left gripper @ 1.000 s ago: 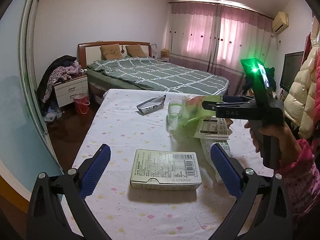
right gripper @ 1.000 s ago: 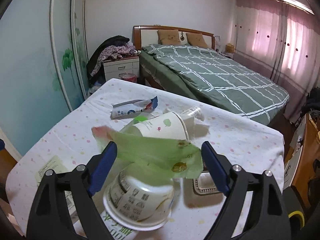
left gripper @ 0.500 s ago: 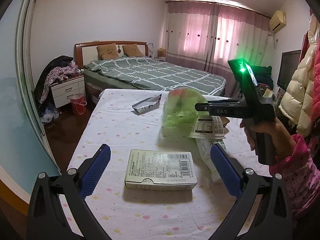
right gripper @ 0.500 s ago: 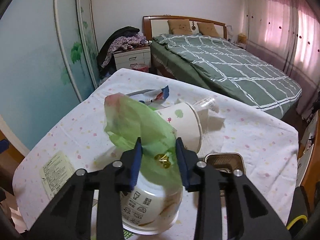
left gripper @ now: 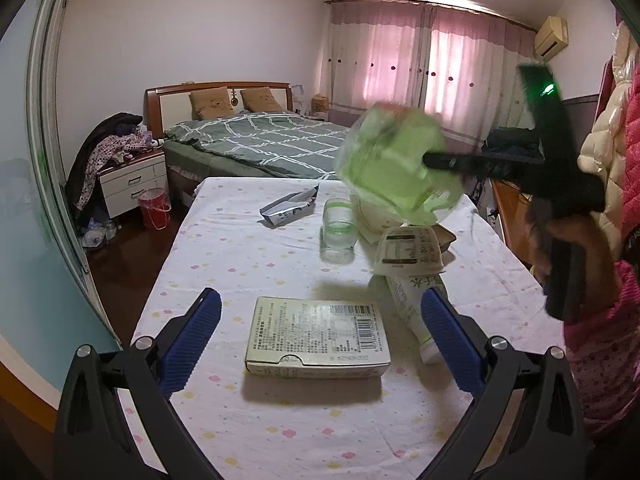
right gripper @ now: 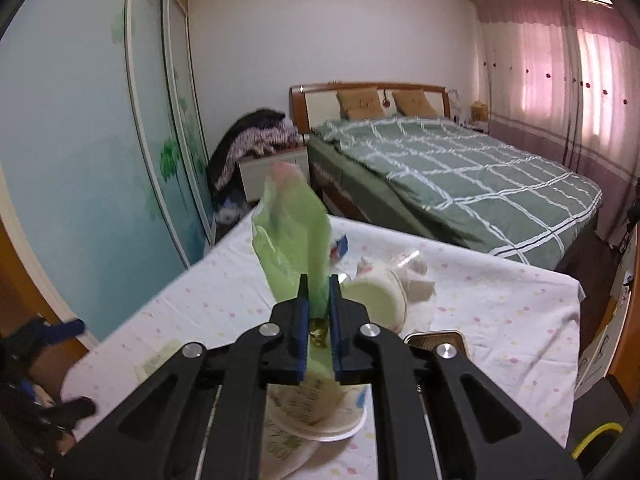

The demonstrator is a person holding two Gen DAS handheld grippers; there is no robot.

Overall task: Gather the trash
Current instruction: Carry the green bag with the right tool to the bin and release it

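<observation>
A bedroom table (left gripper: 224,248) under a dotted white cloth, strewn with trash. At the near left the left gripper (left gripper: 320,332) hangs with its blue pads (left gripper: 192,336) spread wide and nothing between them; a flat box (left gripper: 318,338) lies on the cloth between the two fingers, touching neither, its top covered in fine print and a barcode too small to read. Farther back, a torn foil wrapper (left gripper: 290,210) lies left of a clear cup (left gripper: 339,232) with green rings, and a white bowl sits just behind the cup. To the right, a paper tub (left gripper: 410,250) with a printed label rests on its side on top of a white tube (left gripper: 416,308) with green lettering; none of that writing can be made out.

Above the bowl, a green plastic bag (left gripper: 394,168) hangs in the air, clear of the table, pinched in the right gripper (right gripper: 319,312), whose jaws have just been closing and now stand clamped narrow on the bag's lower end. From the right wrist view the bag rises from between the pads and flares upward, blurred. A person's hand (left gripper: 576,252) in a pink sleeve holds that gripper at the far right, a green light glowing on its top.
</observation>
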